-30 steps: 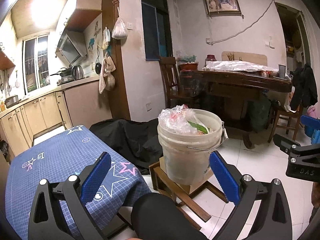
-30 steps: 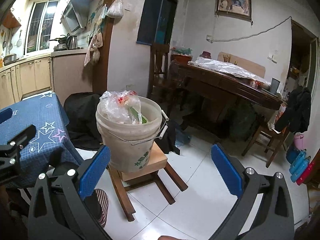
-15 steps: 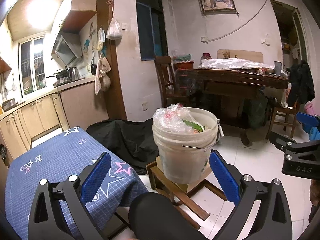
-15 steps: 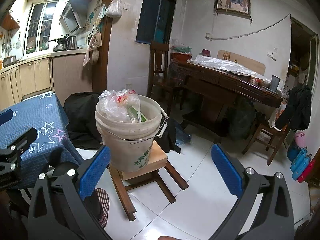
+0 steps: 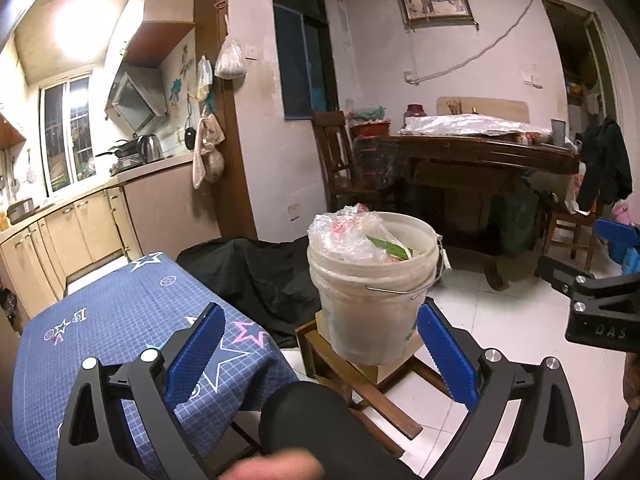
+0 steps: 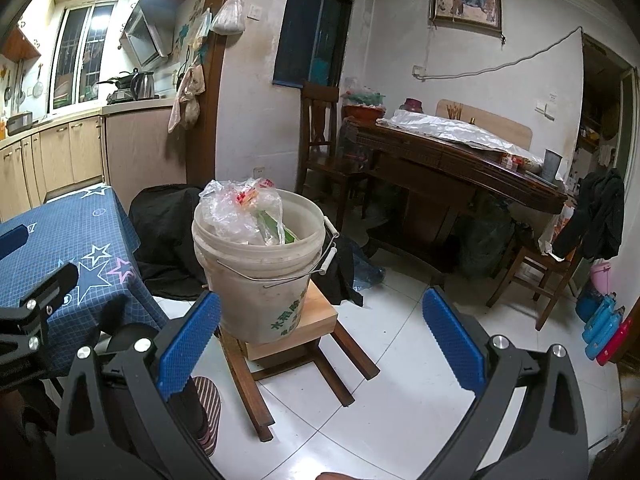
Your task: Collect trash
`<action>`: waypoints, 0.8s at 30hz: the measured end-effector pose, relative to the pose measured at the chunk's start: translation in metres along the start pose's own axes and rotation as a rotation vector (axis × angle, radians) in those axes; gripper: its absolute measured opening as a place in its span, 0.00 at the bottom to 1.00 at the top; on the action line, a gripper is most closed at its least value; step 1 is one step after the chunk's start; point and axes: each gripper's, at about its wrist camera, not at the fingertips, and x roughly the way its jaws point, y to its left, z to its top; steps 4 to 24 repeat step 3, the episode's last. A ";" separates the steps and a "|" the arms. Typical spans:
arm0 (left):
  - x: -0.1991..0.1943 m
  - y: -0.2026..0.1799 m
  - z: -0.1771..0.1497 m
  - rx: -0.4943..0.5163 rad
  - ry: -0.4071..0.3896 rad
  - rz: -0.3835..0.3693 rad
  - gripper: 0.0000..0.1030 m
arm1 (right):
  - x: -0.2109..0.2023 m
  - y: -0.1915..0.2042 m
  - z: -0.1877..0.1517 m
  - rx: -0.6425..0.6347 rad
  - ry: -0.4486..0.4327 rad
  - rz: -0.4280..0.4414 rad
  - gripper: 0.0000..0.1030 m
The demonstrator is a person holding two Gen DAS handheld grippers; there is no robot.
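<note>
Both tools are spread wide with nothing between their blue pads — the left gripper (image 5: pixel 320 352) and the right gripper (image 6: pixel 322 340). A dark rounded shape hides the floor under the left one; what it is cannot be told. Just ahead, the white bucket (image 6: pixel 260 276) of crumpled plastic trash (image 6: pixel 240 210) stands on a low wooden stool (image 6: pixel 316 320). To the left is a blue star-patterned cloth (image 5: pixel 120 320) — white tile floor (image 6: pixel 400 380) lies beyond.

A bucket (image 6: pixel 256 268) holding plastic trash (image 6: pixel 240 210) stands on a stool (image 6: pixel 296 336) at twelve o'clock, with a cloth-covered worktop (image 6: pixel 80 240) at nine o'clock.
</note>
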 end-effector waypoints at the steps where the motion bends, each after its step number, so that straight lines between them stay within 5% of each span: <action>1: -0.001 -0.001 0.000 0.005 -0.002 0.007 0.94 | 0.000 0.000 0.000 0.000 -0.001 0.000 0.95; 24: -0.001 -0.003 0.001 0.011 -0.007 0.011 0.94 | 0.000 -0.001 0.000 -0.002 -0.001 0.001 0.95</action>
